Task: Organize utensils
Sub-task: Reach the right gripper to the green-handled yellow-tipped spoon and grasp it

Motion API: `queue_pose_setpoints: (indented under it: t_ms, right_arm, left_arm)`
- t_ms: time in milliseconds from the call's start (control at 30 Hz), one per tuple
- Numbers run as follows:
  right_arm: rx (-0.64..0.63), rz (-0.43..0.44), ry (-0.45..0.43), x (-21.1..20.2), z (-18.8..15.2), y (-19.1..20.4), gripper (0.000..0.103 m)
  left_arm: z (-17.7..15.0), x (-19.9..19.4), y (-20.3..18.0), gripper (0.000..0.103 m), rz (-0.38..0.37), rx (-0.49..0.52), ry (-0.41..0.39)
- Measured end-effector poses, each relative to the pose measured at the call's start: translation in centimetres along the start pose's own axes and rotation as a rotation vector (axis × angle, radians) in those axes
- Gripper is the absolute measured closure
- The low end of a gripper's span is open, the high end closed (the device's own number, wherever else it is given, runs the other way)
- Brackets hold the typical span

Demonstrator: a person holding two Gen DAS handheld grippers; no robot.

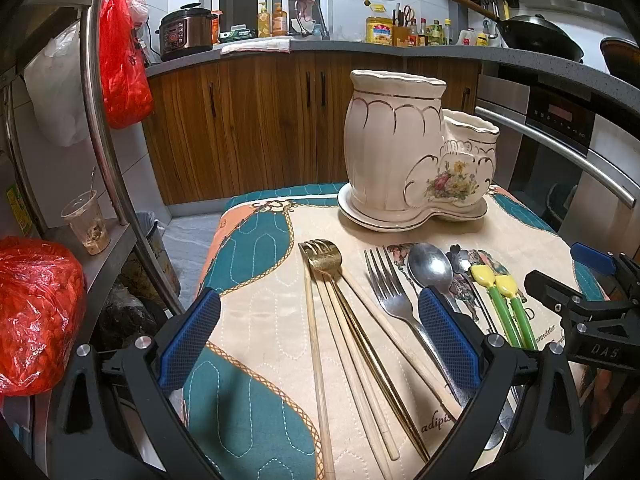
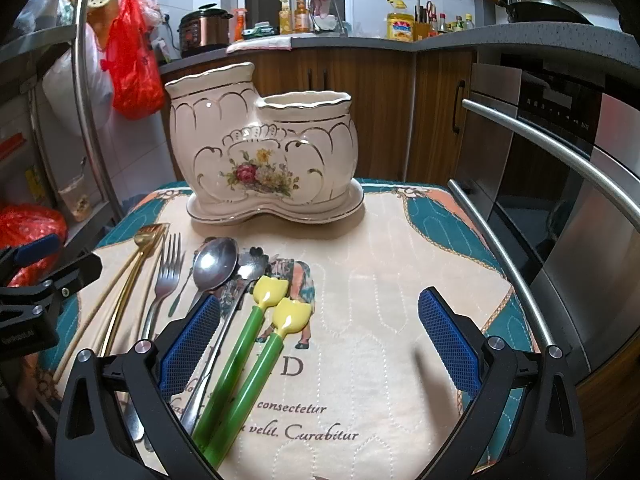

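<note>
A: Left wrist view: what's your surface?

B: Your desk [image 1: 256, 304] wears a quilted teal-and-peach mat, with wooden cabinets [image 1: 256, 120] and a grey countertop at 12 o'clock.

A: And around it?

B: A red bag [image 1: 122, 56] hangs at 10 o'clock, an oven [image 2: 560, 152] sits at 3.

A: The utensils?

B: Chopsticks [image 1: 320, 360], gold fork [image 1: 320, 252], steel fork [image 1: 394, 292], spoon [image 1: 430, 266] and tulip-handled pair [image 2: 248, 344] lie flat before the ceramic holder [image 1: 400, 152].

A: Tongs?

B: Your left tongs [image 1: 320, 344] and right tongs [image 2: 320, 344] gape wide, gripping nothing.
</note>
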State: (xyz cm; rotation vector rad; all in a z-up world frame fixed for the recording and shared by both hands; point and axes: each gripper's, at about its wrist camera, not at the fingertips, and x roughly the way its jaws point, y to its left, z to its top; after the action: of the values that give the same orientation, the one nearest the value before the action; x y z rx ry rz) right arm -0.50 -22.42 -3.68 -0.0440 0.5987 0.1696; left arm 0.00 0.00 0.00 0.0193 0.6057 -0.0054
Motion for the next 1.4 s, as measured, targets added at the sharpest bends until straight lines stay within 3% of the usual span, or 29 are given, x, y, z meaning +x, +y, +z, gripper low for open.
queue_pose_setpoints:
  t_ms: [300,500,667,800,933,1033,1167,1267,1300,1400]
  right_arm:
    - [-0.012,0.050,0.024,-0.6,0.3,0.2,0.005]
    - [-0.073,-0.004,-0.016,-1.3,0.3,0.8,0.005]
    - [-0.098,-0.013,-0.020,-1.2,0.3,0.9,0.005]
    - [-0.087,-0.004,0.002,-1.1,0.4,0.4,0.005]
    - [-0.088,0.015,0.024,-0.8,0.5,0.1,0.005]
    - [-0.075,0.078,0.076,-0.4,0.5,-0.3,0.005]
    - [-0.062,0.117,0.123,-0.2,0.2,-0.5,0.005]
    - [-0.101,0.108,0.158,0.1,-0.2,0.0,0.011]
    - [-0.103,0.103,0.175,0.2,-0.3,0.1,0.023]
    - [-0.059,0.103,0.223,0.6,-0.3,-0.5,0.041]
  left_arm:
    - [0.0,0.3,0.3,0.006,0.018,-0.017,0.003]
    - [0.0,0.1,0.7,0.006,0.013,-0.006,0.000]
    - [-0.2,0.2,-0.3,0.006,0.055,0.054,-0.011]
    - [-0.4,0.3,-0.6,0.006,0.034,0.050,0.000]
    - [-0.3,0.0,-0.6,0.006,0.067,0.061,-0.024]
    - [-0.1,0.2,-0.2,0.006,0.015,0.027,0.000]
    - [0.0,0.1,0.1,0.006,-0.002,0.030,-0.015]
    - [0.0,0.5,0.3,0.006,-0.003,0.039,-0.004]
    - [0.0,0.6,0.4,0.006,-0.001,0.040,0.002]
    - [0.1,0.8,0.8,0.006,-0.014,0.031,0.009]
